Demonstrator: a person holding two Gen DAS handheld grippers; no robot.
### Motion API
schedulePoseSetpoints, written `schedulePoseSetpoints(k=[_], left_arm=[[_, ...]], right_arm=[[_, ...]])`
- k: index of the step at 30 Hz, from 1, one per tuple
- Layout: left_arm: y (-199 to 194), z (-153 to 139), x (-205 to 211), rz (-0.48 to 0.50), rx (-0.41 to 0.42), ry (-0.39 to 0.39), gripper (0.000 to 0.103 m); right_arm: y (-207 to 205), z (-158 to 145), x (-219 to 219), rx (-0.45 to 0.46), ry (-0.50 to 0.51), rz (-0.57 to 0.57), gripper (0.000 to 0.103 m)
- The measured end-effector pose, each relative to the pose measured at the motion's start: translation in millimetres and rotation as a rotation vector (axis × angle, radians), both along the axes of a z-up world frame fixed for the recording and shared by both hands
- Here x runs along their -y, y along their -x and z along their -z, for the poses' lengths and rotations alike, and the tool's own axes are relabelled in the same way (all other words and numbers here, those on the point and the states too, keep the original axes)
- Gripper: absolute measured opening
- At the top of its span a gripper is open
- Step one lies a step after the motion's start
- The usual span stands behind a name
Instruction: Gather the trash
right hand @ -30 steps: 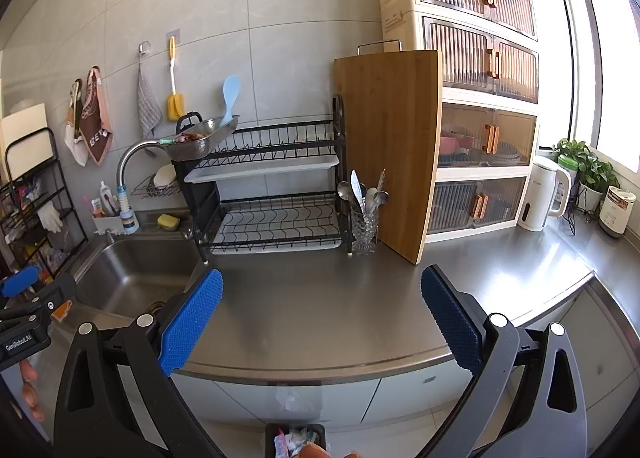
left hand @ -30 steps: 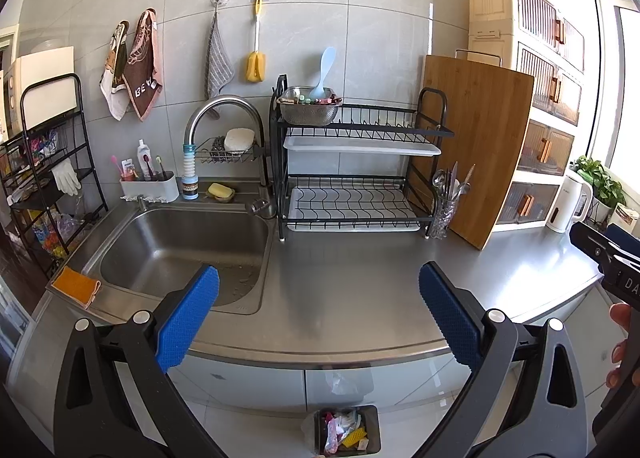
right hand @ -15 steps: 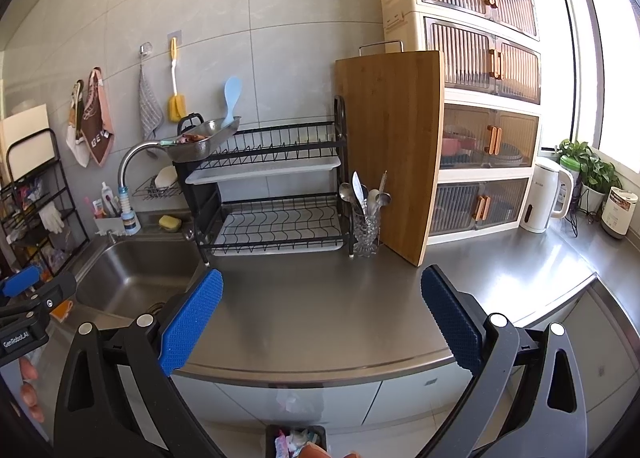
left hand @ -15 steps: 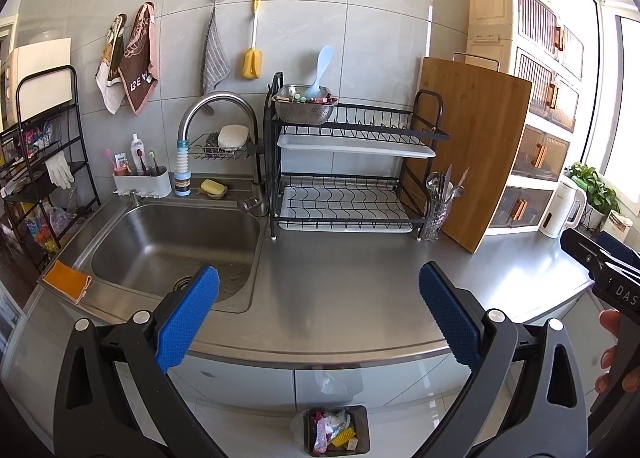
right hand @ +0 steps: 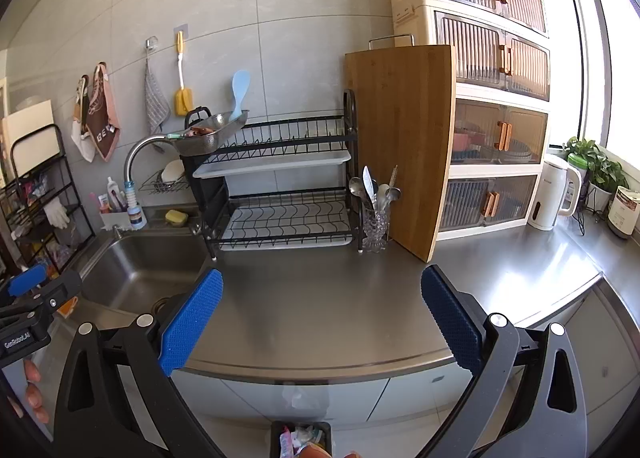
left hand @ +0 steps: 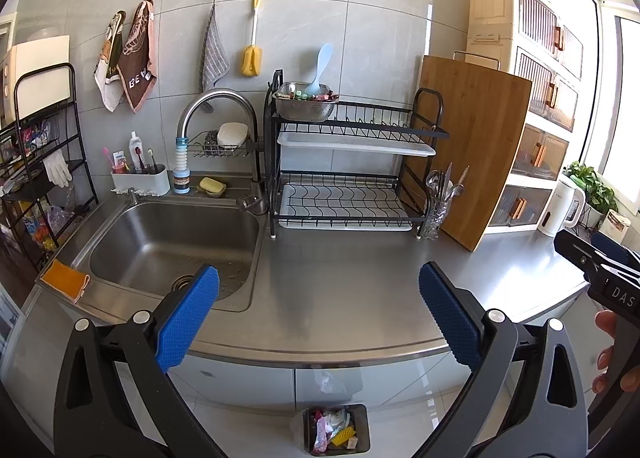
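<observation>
A small dark trash bin [left hand: 335, 429] with colourful wrappers in it stands on the floor below the steel counter [left hand: 360, 278]; its top edge also shows in the right wrist view [right hand: 301, 438]. My left gripper [left hand: 319, 312] is open and empty, held above the counter's front edge. My right gripper [right hand: 320, 316] is open and empty, also over the front edge. A metal colander [left hand: 306, 104] with coloured scraps and a blue spatula sits on top of the dish rack [left hand: 348, 170]. Each gripper shows at the edge of the other's view.
A steel sink [left hand: 172, 246] lies at the left with an orange cloth [left hand: 66, 280] on its rim. A wooden cutting board [left hand: 472, 146], a cutlery glass [left hand: 438, 206], a white kettle [right hand: 554, 194] and a cabinet [right hand: 488, 98] stand at the right. A wire shelf [left hand: 40, 162] stands far left.
The left wrist view has drifted slightly, so the sink and rack sit a little lower and nearer. Both grippers stay open and empty. The right view has barely shifted.
</observation>
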State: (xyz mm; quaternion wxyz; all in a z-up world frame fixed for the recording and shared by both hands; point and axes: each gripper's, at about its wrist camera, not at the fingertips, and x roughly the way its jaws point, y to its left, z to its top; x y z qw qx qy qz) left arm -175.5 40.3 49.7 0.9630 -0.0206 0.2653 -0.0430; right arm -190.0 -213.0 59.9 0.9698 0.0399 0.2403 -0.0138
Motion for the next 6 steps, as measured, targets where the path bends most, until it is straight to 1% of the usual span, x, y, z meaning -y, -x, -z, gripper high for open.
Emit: schedulePoseSetpoints(k=[6], left_arm=[[-1.7, 1.0, -1.9, -0.009, -0.001, -0.003, 0.095]], right_arm=[[-1.2, 1.6, -1.8, -0.006, -0.006, -0.005, 0.100]])
